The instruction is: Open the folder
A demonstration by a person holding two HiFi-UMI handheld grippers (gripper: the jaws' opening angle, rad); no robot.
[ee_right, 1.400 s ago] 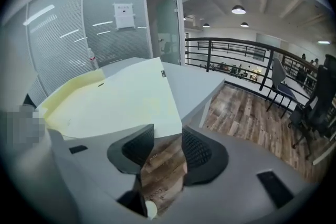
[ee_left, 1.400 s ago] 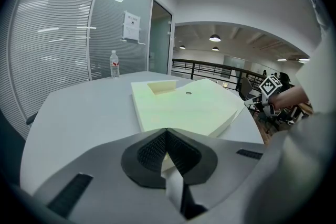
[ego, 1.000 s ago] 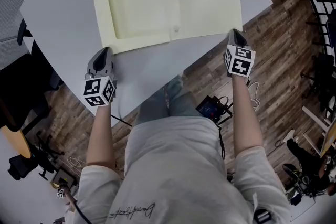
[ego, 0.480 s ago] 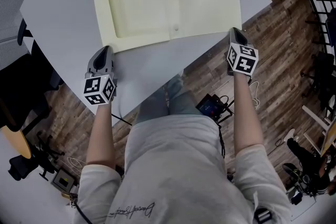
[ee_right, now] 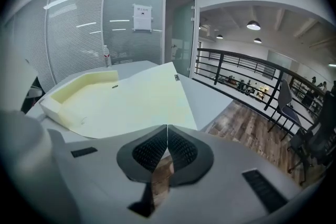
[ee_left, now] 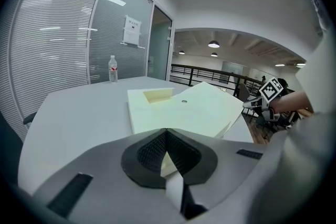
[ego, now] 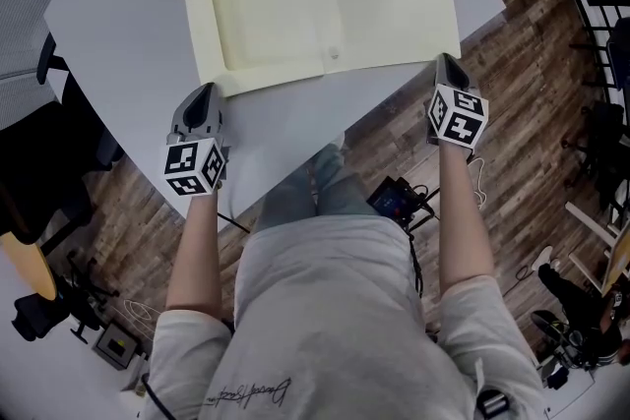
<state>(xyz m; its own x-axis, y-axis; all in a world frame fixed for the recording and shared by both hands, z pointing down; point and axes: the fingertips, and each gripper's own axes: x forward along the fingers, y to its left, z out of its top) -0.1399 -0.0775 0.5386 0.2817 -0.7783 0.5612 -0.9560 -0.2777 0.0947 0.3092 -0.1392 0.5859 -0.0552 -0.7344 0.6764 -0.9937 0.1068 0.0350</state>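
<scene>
A pale yellow folder (ego: 325,5) lies flat on the grey table (ego: 128,25), with a raised pocket on its left half and a small round stud near the far edge. My right gripper (ego: 448,62) is shut at the folder's near-right corner, pinching the cover's edge. In the left gripper view that corner (ee_left: 233,120) stands slightly off the layer beneath. In the right gripper view the cover (ee_right: 136,97) slopes away from the closed jaws. My left gripper (ego: 203,95) is shut with its tip at the folder's near-left corner; a grip there is not visible.
The table's near edge runs diagonally just under both grippers, with wooden floor beyond. A water bottle (ee_left: 112,69) stands at the far side by the glass wall. A black device (ego: 399,202) lies on the floor by the person's legs. A railing (ee_right: 247,68) is at the right.
The right gripper has risen a little and rolled, so its marker cube shows a different tilt. The left gripper has stayed where it was.
</scene>
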